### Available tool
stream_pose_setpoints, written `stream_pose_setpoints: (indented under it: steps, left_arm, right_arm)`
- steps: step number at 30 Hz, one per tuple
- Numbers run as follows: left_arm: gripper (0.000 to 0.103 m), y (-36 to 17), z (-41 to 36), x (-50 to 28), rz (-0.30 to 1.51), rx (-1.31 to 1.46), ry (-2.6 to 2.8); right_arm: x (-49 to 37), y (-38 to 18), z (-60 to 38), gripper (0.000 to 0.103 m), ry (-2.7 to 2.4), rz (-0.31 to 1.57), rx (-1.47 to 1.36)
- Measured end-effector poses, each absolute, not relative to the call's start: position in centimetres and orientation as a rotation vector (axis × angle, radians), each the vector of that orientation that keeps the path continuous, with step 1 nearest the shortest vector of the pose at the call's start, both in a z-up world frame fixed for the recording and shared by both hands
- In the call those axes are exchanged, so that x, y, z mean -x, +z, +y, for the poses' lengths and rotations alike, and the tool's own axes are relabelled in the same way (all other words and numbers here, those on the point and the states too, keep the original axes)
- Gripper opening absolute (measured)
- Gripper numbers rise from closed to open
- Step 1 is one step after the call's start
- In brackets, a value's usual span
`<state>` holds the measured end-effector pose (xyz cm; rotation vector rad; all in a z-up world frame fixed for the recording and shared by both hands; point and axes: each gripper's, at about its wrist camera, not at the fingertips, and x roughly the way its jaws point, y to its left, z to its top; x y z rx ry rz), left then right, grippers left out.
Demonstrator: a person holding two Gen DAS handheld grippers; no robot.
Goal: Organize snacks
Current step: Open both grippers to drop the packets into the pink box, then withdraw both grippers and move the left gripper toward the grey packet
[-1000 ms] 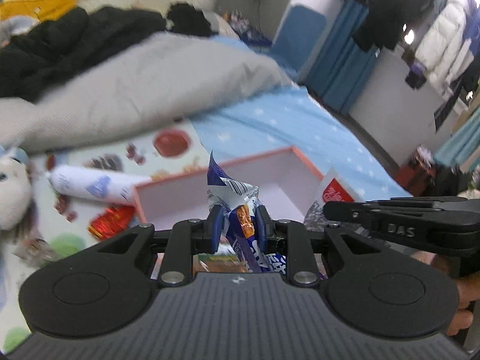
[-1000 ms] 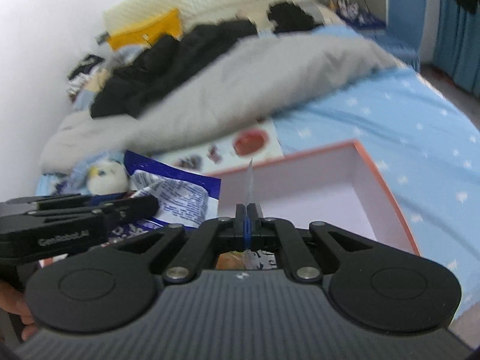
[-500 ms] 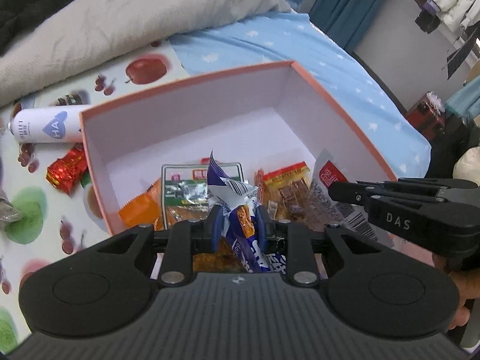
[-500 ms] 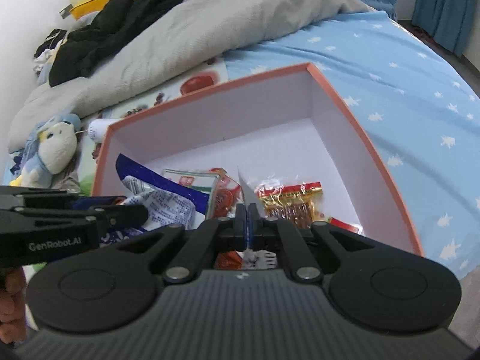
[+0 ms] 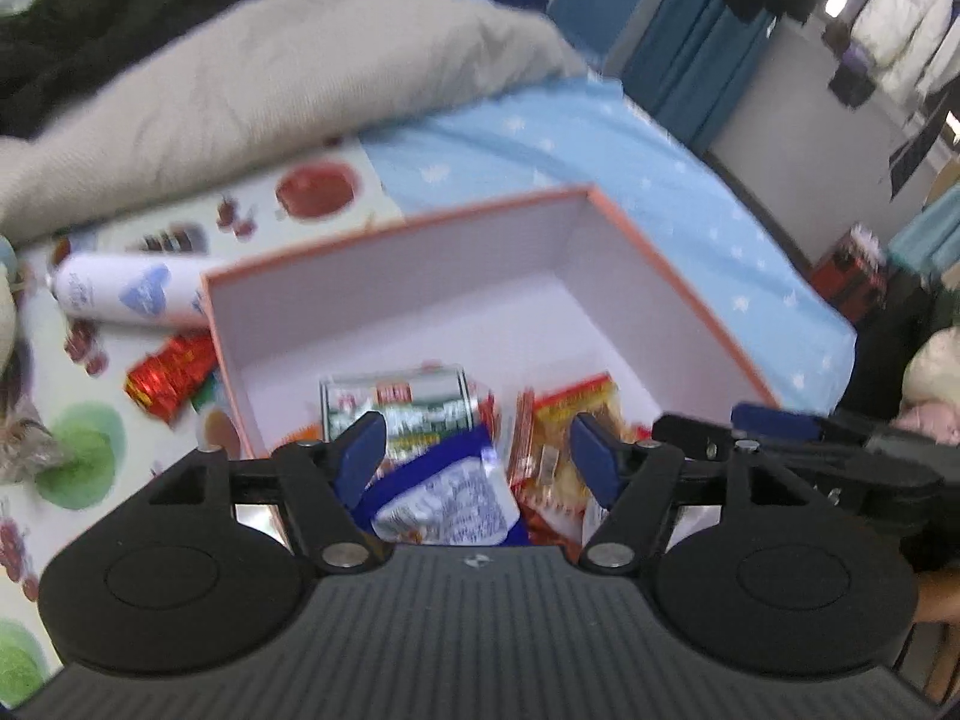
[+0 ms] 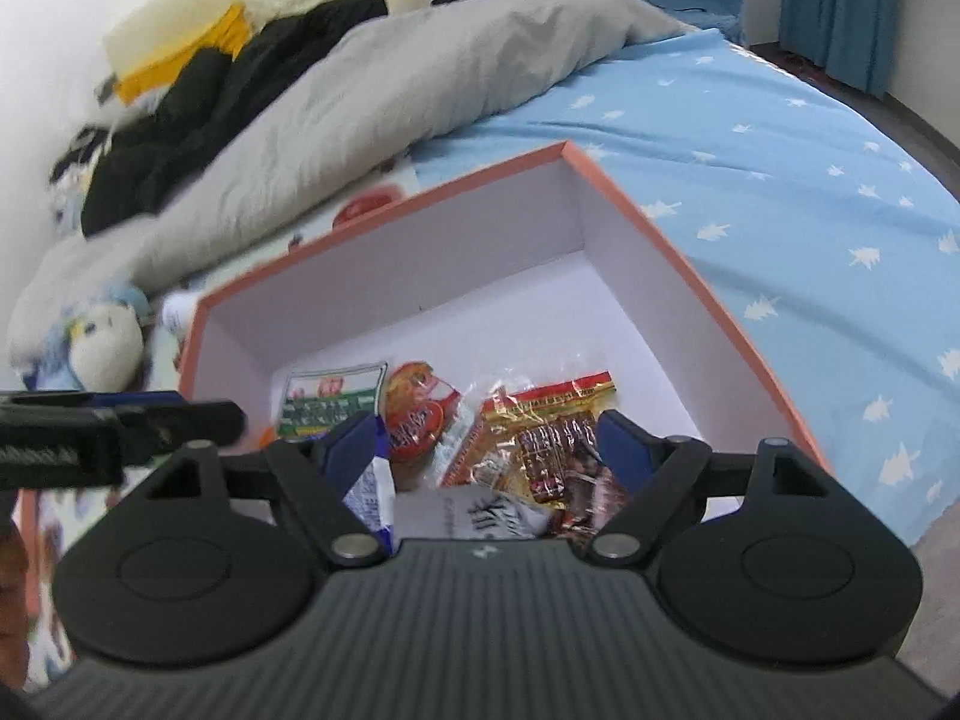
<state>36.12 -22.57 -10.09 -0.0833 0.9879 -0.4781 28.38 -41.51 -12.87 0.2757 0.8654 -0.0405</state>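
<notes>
Even, soft indoor light; bright window glare upper right of left view. Motion blur throughout (left view worse). Strong fisheye bending at edges.

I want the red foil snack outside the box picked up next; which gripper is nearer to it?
Left. The left gripper hangs open over the box's near-left part, the red foil snack just beyond that wall. The right gripper is farther right.

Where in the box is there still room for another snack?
The far half of the box floor is bare, from the back wall down to the green packet and red-gold packet. The near end, under both open grippers, is crowded with wrappers, including the blue packet.
</notes>
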Motion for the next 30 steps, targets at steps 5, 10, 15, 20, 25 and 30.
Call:
stream_pose_setpoints:
  steps: [5,10,15,20,25,30]
  left_arm:
    - [0.076,-6.6,-21.0,-35.2,0.898,0.098,-0.471]
    - [0.086,-3.0,-19.2,-33.5,0.791,0.111,-0.469]
    - [0.098,-0.7,-16.7,-31.2,0.714,0.106,-0.455]
    - [0.101,0.1,-14.2,-29.0,0.676,0.108,-0.431]
    - [0.102,0.4,-11.9,-26.9,0.637,0.095,-0.392]
    - [0.103,0.4,-9.5,-24.8,0.609,0.108,-0.372]
  right_arm:
    - [-27.2,-10.7,-40.6,0.082,-0.039,0.796,-0.227]
    - [-25.9,-7.9,-38.9,0.082,-0.017,0.705,-0.204]
    - [-24.6,-5.6,-36.8,0.082,0.019,0.624,-0.192]
    - [-23.4,-4.2,-34.7,0.082,0.056,0.564,-0.181]
    - [-22.1,-3.5,-32.3,0.082,0.082,0.524,-0.142]
    - [-20.8,-3.1,-29.9,0.082,0.115,0.485,-0.114]
